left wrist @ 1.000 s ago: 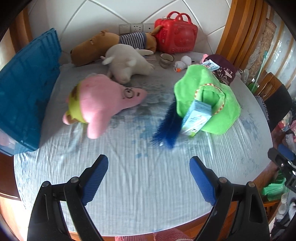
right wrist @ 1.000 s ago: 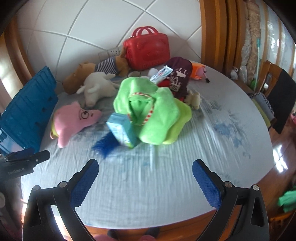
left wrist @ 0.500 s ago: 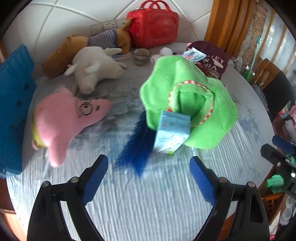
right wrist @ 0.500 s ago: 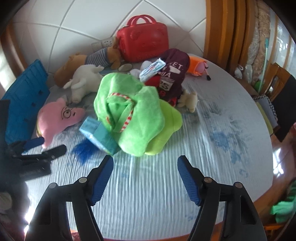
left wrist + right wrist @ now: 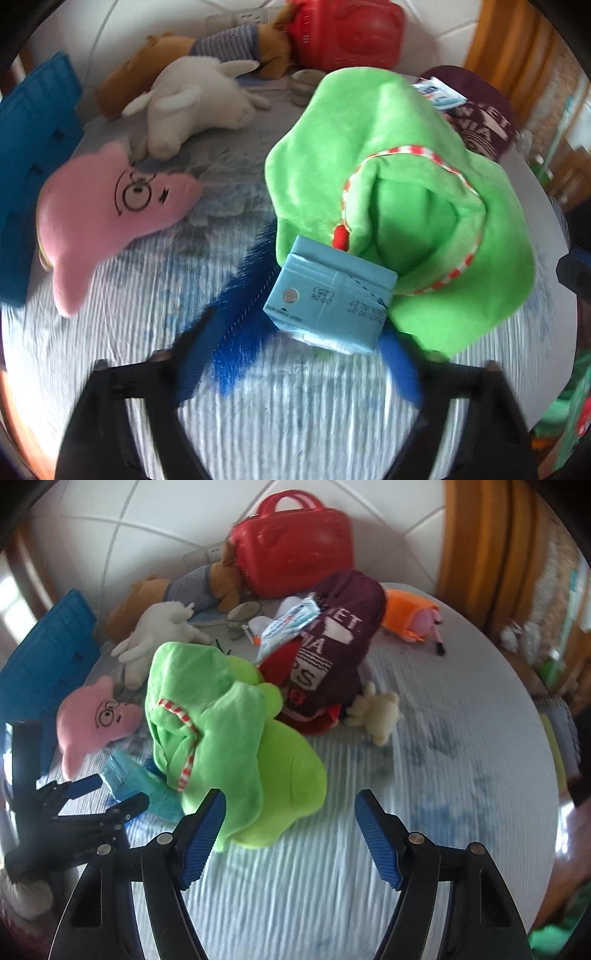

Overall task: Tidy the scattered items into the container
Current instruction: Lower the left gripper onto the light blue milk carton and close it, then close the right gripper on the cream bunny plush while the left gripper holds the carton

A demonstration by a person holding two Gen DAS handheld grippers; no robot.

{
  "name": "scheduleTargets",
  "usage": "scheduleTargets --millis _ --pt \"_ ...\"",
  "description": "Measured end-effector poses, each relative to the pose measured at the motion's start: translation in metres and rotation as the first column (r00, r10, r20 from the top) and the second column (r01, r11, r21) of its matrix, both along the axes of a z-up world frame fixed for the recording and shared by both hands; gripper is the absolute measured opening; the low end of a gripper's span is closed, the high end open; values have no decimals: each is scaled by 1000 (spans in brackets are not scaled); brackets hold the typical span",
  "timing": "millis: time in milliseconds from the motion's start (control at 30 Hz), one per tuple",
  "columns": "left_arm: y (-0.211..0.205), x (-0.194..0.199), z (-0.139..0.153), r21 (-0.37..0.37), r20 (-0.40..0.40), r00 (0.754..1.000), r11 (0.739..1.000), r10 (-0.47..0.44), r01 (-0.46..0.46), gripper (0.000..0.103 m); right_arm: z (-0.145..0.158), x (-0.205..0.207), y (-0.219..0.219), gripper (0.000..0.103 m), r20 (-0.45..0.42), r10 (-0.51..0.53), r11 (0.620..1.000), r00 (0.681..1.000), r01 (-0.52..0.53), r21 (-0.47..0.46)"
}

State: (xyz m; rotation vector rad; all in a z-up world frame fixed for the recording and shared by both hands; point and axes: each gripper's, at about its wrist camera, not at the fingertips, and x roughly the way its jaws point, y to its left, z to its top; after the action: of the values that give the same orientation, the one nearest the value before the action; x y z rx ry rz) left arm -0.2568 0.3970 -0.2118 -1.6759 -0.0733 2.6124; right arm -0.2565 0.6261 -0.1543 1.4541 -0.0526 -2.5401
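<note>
**Closing on the blue carton – risks & readable text**

My left gripper (image 5: 295, 354) is closing w/ the light-blue carton (image 5: 328, 295) and the dark-blue bristly brush (image 5: 240, 325) between its jaws; frame is motion-blurred, so I can't tell if the pads press anything yet. The carton sits low centre in the left wrist view, leaning against the green plush (image 5: 399, 206). My right gripper (image 5: 290, 830) has its jaws part open, nothing pinched, w/ the green plush's lower edge just ahead of the left pad. The container, I take it, is the blue crate (image 5: 33, 155) at the far left edge of the frame, well apart from the carton.

What could go wrong, as I judge it:
- The jaws may catch brush + carton together, or a fold of plush, so the grip comes out lopsided and the carton slips.
- The carton looks thin-walled; a hard squeeze could crush it, and it may leak if full.
- Lifting it may drag the plush, which rests against it.
- My two tools sit near each other at lower left in the right wrist view; could clash.

Readable text: carton bottom has printed date codes, upside-down, too blurry to be sure of. The maroon cloth (image 5: 332, 642) shows white letters "…ET", "…IA", "…S" – partial only. The toothpaste-like tube (image 5: 291, 622) has print I can't read.
</note>
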Motion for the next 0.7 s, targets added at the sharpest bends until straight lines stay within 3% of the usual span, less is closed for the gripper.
scheduleTargets --millis 33,200,467,533,600,700 --pt "1 1 1 6 -1 1000 1000 5 -5 52 -3 -6 0 74 2 30 1000 1000 -30 5" --pt "-4 9 7 5 12 998 998 67 -67 50 -10 -25 -2 88 10 94 996 996 -94 -9" --pt "-58 42 44 -20 -53 977 978 205 -206 49 -1 -28 -41 87 -16 246 968 969 -246 -53" --pt "-77 52 49 -24 -62 969 970 241 -243 49 2 -26 -67 77 -20 300 952 954 -301 -55" --pt "-97 60 51 -30 -69 960 961 271 -274 48 1 -25 -89 73 -17 340 938 940 -340 -60" --pt "-127 71 51 -31 -66 950 951 306 -308 48 -4 -21 -124 51 -1 385 920 923 -384 -75"
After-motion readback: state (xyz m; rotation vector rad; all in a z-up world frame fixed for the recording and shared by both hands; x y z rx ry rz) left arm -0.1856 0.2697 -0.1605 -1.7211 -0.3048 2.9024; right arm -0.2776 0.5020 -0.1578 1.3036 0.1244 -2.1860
